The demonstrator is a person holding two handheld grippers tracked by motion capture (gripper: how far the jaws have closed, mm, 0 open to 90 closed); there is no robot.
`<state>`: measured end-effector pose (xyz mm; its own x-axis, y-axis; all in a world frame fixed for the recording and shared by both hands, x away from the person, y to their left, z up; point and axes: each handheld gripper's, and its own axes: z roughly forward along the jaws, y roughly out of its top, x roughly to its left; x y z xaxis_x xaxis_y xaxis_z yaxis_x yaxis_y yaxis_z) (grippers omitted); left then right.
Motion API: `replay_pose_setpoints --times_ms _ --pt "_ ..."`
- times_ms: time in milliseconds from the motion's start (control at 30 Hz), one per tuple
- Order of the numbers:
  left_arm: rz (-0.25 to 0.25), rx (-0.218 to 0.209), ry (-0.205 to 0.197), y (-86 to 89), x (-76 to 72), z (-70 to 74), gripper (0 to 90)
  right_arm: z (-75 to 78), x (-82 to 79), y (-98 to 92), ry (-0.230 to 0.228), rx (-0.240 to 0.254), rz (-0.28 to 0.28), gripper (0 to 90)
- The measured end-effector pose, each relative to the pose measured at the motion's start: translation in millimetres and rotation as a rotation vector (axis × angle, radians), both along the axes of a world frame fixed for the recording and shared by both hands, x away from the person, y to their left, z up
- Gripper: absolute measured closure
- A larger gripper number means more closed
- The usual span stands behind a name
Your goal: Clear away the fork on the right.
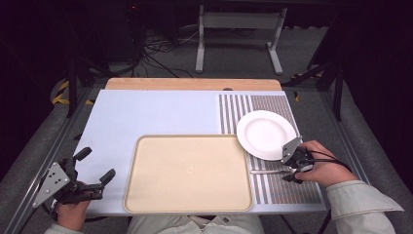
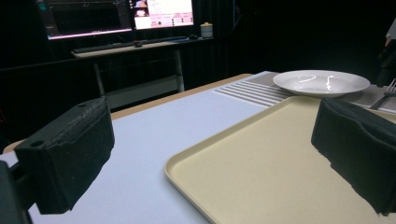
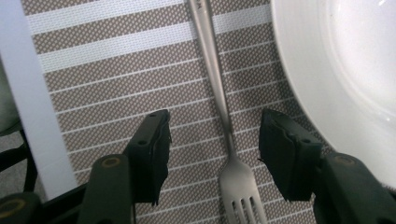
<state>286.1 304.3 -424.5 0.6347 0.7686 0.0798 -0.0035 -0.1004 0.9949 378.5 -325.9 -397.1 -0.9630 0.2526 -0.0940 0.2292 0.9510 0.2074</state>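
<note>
While on placemat (image 3: 116, 70), fork (image 3: 224, 121) between right hand-held gripper (image 3: 214, 144) jaws, untouched.

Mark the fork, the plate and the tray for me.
fork (image 3: 223, 109), right gripper view, on the handle's narrow neck above the tines.
plate (image 1: 266, 134), high view, on the white centre well.
tray (image 1: 189, 173), high view, on the bare beige floor.

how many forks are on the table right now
1. The fork lies on the striped placemat, just beside the white plate, between the open jaws of the right tongs. More could be hidden behind the hand.
</note>
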Motion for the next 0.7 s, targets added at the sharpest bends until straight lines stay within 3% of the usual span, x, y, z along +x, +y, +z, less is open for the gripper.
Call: replay_pose_setpoints --times_ms 167,300,700 --pt "0.001 -0.005 0.0 0.0 0.0 -0.1 0.1 -5.6 6.5 3.1 0.028 -0.016 0.035 63.0" --pt "-0.002 0.0 0.0 0.1 0.0 0.0 0.1 -9.3 10.0 4.0 0.033 -0.03 0.054 70.4" --pt "0.0 -0.003 0.002 0.0 -0.4 -0.2 0.1 -16.5 17.9 1.9 0.062 -0.027 0.088 84.5"
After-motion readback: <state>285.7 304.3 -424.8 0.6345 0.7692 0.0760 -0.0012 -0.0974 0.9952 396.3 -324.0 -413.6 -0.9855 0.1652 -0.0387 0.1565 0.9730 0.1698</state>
